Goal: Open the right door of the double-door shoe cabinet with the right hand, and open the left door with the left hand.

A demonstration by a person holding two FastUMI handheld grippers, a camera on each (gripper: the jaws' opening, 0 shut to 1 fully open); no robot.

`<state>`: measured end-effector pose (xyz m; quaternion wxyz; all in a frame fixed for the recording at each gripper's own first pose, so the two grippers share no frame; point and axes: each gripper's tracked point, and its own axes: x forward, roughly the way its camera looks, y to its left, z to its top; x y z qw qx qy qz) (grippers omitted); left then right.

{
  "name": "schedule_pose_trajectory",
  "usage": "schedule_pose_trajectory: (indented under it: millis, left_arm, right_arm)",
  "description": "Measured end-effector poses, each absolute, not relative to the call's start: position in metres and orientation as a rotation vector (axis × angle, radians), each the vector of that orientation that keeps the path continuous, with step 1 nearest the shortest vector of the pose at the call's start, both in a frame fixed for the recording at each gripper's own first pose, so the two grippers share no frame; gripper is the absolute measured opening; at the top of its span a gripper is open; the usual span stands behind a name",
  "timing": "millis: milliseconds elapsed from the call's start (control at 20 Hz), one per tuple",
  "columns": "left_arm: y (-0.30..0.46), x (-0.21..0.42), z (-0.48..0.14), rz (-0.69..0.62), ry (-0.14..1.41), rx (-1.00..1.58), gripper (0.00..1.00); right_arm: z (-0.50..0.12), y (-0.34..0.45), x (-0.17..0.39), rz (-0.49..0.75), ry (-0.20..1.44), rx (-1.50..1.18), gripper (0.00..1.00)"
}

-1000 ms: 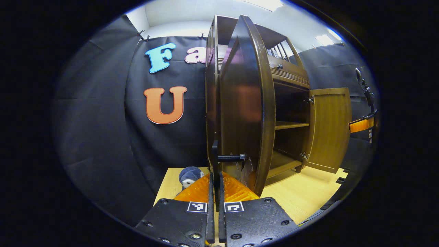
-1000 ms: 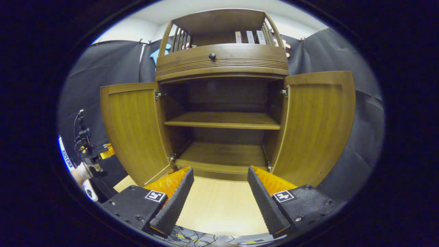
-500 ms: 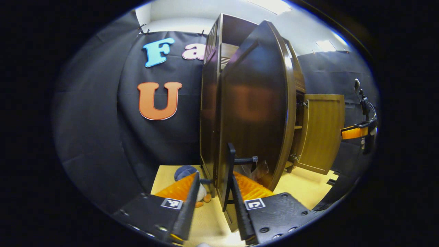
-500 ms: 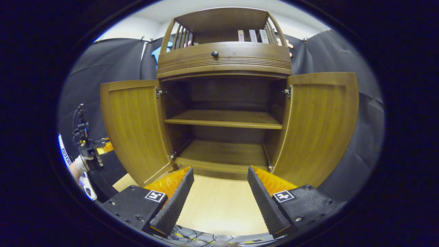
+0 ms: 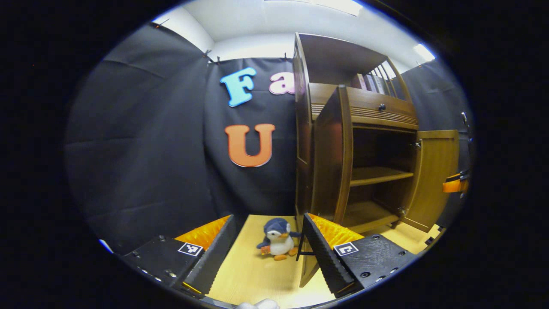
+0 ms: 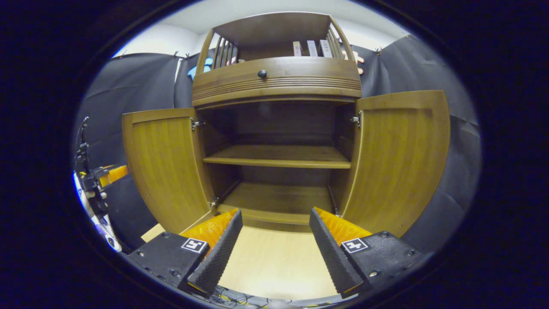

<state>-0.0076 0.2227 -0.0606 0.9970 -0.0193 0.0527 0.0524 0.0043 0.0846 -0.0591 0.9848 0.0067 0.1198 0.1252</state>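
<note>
Released a second ago, the left door (image 5: 332,159) handle (image 5: 300,240) is out of my left gripper (image 5: 268,253), whose fingers are now spread wide and hold nothing.
Both doors stand swung out, so I judge the task done: the left door hangs just right of that gripper, handle beside its right finger, a plush penguin (image 5: 276,243) between the fingers. My right gripper (image 6: 274,240) hangs spread and empty, centred before the shoe cabinet (image 6: 276,77), right door (image 6: 399,159) off to its right.

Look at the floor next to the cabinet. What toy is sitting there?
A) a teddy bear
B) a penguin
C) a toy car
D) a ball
B: a small stuffed penguin sits on the wooden floor beside the cabinet, seen between the left gripper's open fingers.
</note>
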Motion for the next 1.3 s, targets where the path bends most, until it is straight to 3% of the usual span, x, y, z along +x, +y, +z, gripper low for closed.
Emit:
schedule_pose_trajectory:
  millis: [300,750,1300]
  left_arm:
    - [0.163,-0.041,-0.015,0.220,0.070,0.080,0.95]
    - [0.022,-0.022,-0.017,0.114,0.096,0.012,0.96]
    - [-0.034,-0.008,-0.012,0.042,0.088,0.019,0.96]
  right_arm:
    - [-0.046,0.057,0.019,0.238,0.198,0.022,0.99]
    - [-0.033,0.008,0.027,0.195,0.161,0.027,0.99]
    - [-0.017,-0.024,0.019,0.130,0.105,0.048,0.99]
